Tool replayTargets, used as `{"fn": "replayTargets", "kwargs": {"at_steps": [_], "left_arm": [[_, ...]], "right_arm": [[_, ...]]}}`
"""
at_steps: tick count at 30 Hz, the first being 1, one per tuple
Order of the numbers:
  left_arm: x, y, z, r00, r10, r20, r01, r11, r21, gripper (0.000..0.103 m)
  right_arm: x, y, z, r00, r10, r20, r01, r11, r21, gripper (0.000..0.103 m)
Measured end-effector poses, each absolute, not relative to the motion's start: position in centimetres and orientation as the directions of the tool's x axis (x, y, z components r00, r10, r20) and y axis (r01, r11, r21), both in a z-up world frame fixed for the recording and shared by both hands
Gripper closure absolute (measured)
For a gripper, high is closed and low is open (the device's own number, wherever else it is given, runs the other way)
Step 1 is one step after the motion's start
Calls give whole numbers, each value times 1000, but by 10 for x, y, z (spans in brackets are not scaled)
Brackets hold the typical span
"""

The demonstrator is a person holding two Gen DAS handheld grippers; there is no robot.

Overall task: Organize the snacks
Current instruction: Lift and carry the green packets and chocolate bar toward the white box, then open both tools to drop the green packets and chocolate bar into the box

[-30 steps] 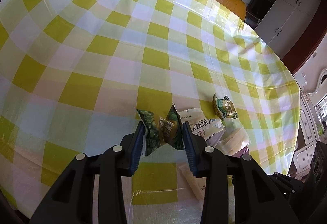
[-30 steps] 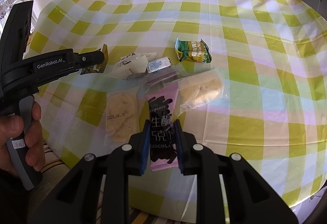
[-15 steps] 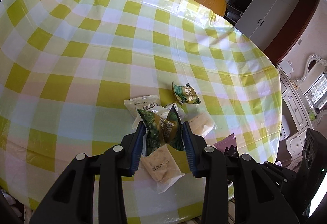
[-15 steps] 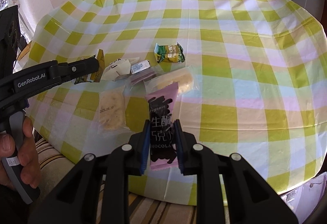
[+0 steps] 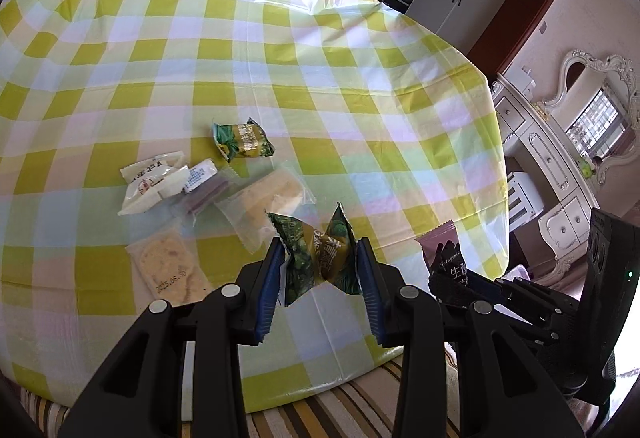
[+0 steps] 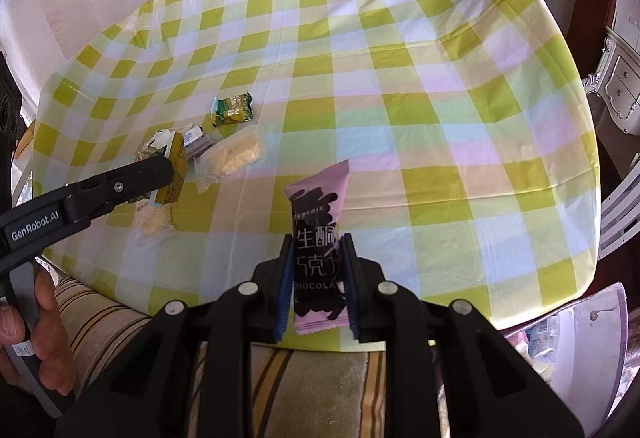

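Pink bar [image 6: 318, 238] pinched in my right gripper [image 6: 316, 266], green pack [image 5: 320, 254] in my left gripper [image 5: 320, 270], both now lifted back from the snack pile [image 5: 200, 194], ready for placing.

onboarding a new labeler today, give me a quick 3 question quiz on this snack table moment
1. True or false: the right gripper is shut on the pink chocolate bar.
2. What does the left gripper hold? A) clear cracker pack B) crumpled green snack packet C) white sachet
3. How many green snack packets lie loose on the checked tablecloth?

Key: 1 true. 2 B, the crumpled green snack packet. 3 one.
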State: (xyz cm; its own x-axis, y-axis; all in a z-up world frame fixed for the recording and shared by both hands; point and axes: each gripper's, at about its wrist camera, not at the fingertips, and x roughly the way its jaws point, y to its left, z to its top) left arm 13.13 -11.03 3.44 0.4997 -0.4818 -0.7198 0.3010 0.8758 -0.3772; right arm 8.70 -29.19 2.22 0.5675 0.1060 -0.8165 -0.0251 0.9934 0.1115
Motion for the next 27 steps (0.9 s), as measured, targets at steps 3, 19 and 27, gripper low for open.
{"fn": "replayTargets", "kwargs": {"at_steps": [3, 19, 27], "left_arm": [[124, -136, 34, 466, -506, -726, 350, 859, -374, 67], [85, -280, 24, 217, -608, -764, 602, 699, -385, 67], [68, -333, 13, 120, -598, -793, 662, 643, -385, 67]], "right_arm": [[77, -315, 24, 575, 74, -815, 19, 994, 103, 80], [2, -468, -3, 509, -137, -850, 348, 936, 58, 80], [-33, -529, -18, 461, -212, -861, 486, 873, 45, 80]]}}
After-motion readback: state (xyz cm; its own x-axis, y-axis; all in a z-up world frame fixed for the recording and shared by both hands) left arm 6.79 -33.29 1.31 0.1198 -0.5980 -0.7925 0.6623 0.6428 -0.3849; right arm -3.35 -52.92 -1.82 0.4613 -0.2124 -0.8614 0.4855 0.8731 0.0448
